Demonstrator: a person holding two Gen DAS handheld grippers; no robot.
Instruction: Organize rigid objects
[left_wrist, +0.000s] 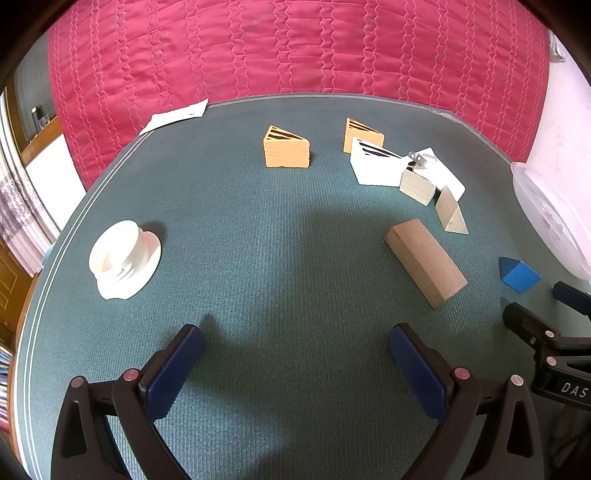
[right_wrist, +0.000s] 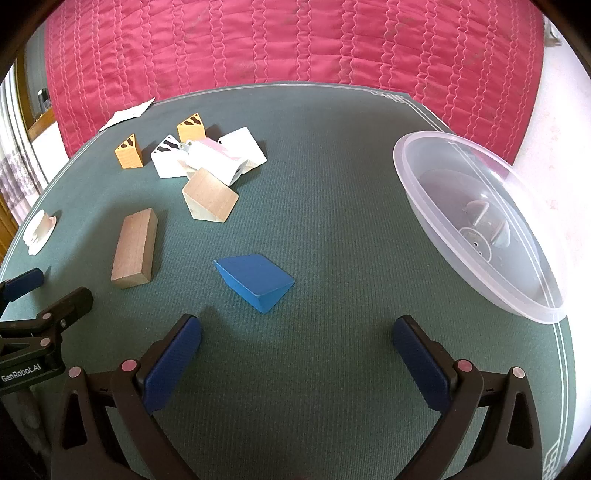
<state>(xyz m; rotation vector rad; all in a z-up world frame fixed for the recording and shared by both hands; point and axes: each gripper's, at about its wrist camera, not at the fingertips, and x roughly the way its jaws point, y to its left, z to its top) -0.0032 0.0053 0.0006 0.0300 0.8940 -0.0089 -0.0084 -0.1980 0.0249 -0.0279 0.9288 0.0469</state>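
Both grippers hang open over a green mat with nothing between their fingers. Ahead of my left gripper (left_wrist: 295, 347) lie a white spool (left_wrist: 123, 258), two orange wedges (left_wrist: 286, 149) (left_wrist: 362, 134), a white wedge (left_wrist: 376, 166) and a long brown block (left_wrist: 424, 262). Just beyond my right gripper (right_wrist: 297, 339) lies a blue wedge (right_wrist: 258, 280). Farther left in the right wrist view are the brown block (right_wrist: 135, 249), a pale wooden wedge (right_wrist: 208, 201) and a heap of white and orange pieces (right_wrist: 207, 155). A clear plastic bowl (right_wrist: 480, 225) stands at the right.
A red quilted bedspread (left_wrist: 295, 48) rises behind the table. A white paper (left_wrist: 177, 116) hangs over the far left edge. The other gripper shows at the side of each view. Bare mat (right_wrist: 351, 184) lies between the blocks and the bowl.
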